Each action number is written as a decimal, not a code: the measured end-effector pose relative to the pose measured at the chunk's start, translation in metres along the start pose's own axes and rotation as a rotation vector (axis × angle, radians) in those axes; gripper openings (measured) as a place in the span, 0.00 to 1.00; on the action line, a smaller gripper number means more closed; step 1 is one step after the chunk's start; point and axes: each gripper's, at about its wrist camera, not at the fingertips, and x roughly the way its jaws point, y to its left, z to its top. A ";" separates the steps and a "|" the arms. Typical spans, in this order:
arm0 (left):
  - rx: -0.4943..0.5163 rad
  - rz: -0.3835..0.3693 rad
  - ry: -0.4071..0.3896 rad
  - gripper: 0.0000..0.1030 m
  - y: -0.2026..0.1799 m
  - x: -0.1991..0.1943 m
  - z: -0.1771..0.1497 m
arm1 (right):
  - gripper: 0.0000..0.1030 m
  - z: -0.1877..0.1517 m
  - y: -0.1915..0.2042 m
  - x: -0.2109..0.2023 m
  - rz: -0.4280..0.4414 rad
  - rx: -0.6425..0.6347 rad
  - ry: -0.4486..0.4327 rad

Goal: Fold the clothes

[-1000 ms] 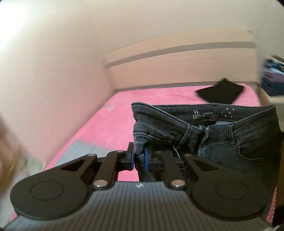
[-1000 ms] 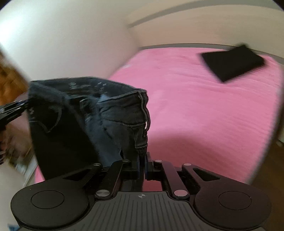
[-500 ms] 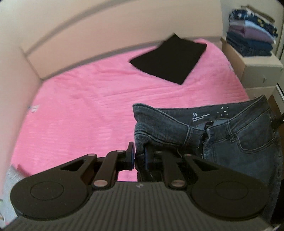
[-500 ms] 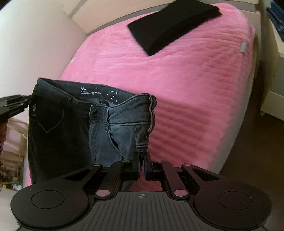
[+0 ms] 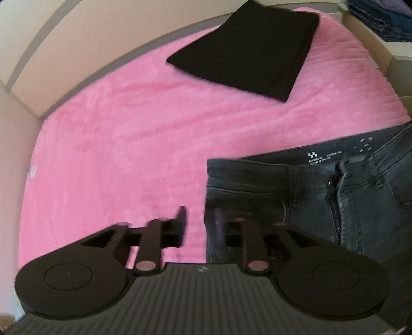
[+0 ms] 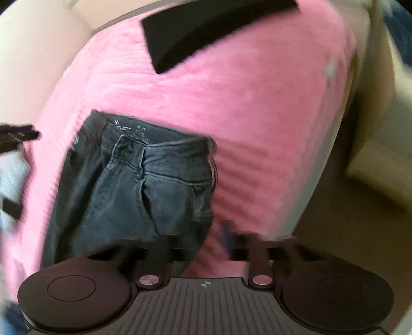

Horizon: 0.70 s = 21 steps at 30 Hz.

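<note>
Left wrist view: left hand-held gripper (image 5: 200, 226) jaws parting, narrow gap, pink bedspread (image 5: 116, 144) showing between them; right finger over left edge of dark grey jeans (image 5: 296, 195), pinch not apparent. Jeans lie waistband-up on bed, ahead and right of gripper. Folded black garment (image 5: 247, 49) well ahead, near headboard (image 5: 77, 38). Stacked clothes (image 5: 381, 18) far right on nightstand.

Right wrist view: right hand-held gripper (image 6: 198, 244) jaws opening wide, blurred; jeans (image 6: 134, 185) ahead-left, lower edge reaching left finger, not gripped. Black garment (image 6: 195, 33) far ahead. Left gripper's tip (image 6: 18, 135) at left edge.
</note>
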 end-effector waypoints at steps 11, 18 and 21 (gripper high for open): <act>-0.537 0.160 0.177 0.41 0.040 -0.134 -0.232 | 0.66 0.025 0.152 0.002 0.122 -0.433 -0.041; -0.793 0.163 0.398 0.49 -0.015 -0.205 -0.419 | 0.66 -0.023 0.282 0.039 0.214 -0.642 0.068; -0.855 0.092 0.391 0.50 -0.052 -0.230 -0.475 | 0.68 -0.062 0.334 0.062 0.248 -0.757 0.145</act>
